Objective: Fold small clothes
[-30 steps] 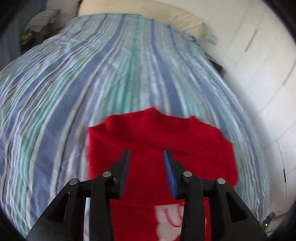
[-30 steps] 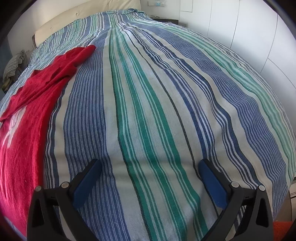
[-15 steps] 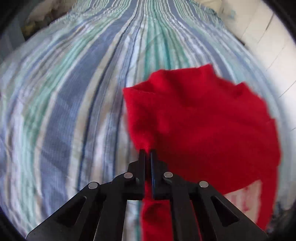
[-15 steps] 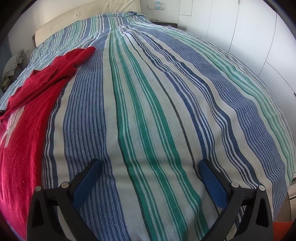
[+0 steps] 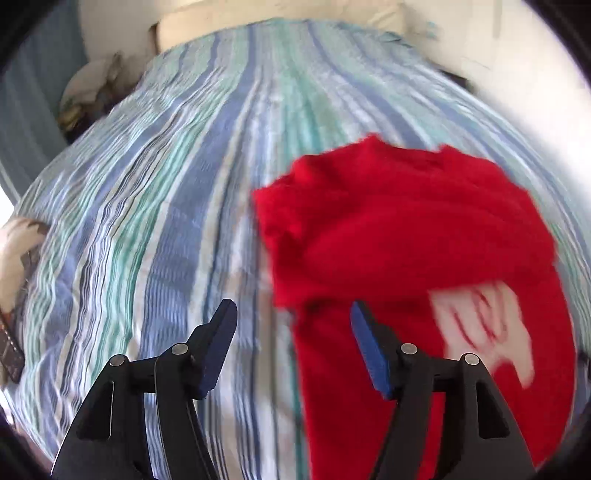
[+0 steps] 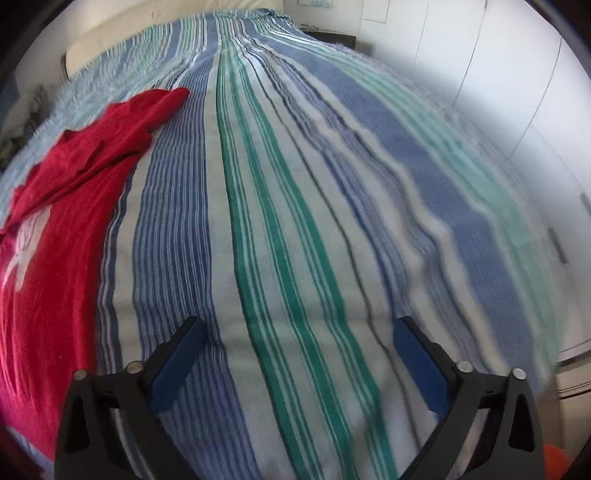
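Item one: my left gripper [image 5: 291, 314]. Its jaws have just been opening and now stand well apart, blue pads facing each other, gripping nothing. Between them I see striped cover and the near left edge of the garment, but neither pad presses on cloth. The view from this wrist is smeared with motion.

Item two: my right gripper [image 6: 299, 332]. Its jaws have just been closing a little, yet they stand wide and hold nothing. Only the striped cover lies between and beneath them.

Item three: the red garment [image 5: 406, 236]. It lies on the bed, its upper part folded over on itself into a rumpled double layer, with a white printed motif [image 5: 484, 325] showing on the lower, flat part. From my left wrist it fills the right half of the view, ahead of and beside the right-hand finger. From my right wrist the same garment [image 6: 48, 280] lies off to the left, one pointed end reaching up the bed, apart from my right fingers.

Item four: the striped bedcover [image 6: 295, 184], blue, green and white bands running lengthwise, wrinkled in places.

Item five: a pale headboard [image 5: 280, 14] at the far end of the bed.

Item six: white cupboard doors [image 6: 480, 74] along the right side.
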A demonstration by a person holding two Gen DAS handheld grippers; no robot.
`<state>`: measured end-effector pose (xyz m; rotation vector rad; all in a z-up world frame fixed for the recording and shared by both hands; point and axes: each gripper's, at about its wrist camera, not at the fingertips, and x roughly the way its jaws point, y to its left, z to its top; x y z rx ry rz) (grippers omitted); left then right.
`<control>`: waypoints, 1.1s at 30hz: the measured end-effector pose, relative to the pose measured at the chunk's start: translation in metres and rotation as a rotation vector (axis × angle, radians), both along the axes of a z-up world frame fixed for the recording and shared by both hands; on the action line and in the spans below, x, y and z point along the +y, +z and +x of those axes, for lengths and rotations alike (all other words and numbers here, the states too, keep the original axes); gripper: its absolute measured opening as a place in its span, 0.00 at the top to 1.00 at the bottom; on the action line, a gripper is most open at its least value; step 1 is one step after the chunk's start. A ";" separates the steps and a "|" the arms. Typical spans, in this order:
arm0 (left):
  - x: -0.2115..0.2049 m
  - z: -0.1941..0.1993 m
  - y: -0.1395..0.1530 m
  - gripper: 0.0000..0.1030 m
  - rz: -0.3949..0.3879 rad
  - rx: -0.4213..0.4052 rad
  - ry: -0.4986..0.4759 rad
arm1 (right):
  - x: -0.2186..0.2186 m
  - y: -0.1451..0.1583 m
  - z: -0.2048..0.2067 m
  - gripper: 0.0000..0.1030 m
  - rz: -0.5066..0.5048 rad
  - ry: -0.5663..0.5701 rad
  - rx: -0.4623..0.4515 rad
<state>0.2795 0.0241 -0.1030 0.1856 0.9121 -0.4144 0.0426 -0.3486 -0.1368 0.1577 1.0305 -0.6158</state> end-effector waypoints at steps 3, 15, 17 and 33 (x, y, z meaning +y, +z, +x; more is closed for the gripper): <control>-0.013 -0.079 0.010 0.26 -0.066 -0.031 -0.171 | 0.049 0.045 -0.002 0.10 0.072 0.147 -0.126; -0.007 -0.199 -0.066 0.21 0.101 0.185 -0.259 | 0.126 -0.034 -0.028 0.11 0.232 0.322 0.237; 0.000 -0.205 -0.063 0.21 0.109 0.198 -0.239 | 0.119 -0.029 -0.041 0.12 0.231 0.281 0.243; 0.081 -0.195 -0.016 0.14 0.073 0.090 0.159 | 0.104 0.038 -0.066 0.10 0.178 0.194 -0.115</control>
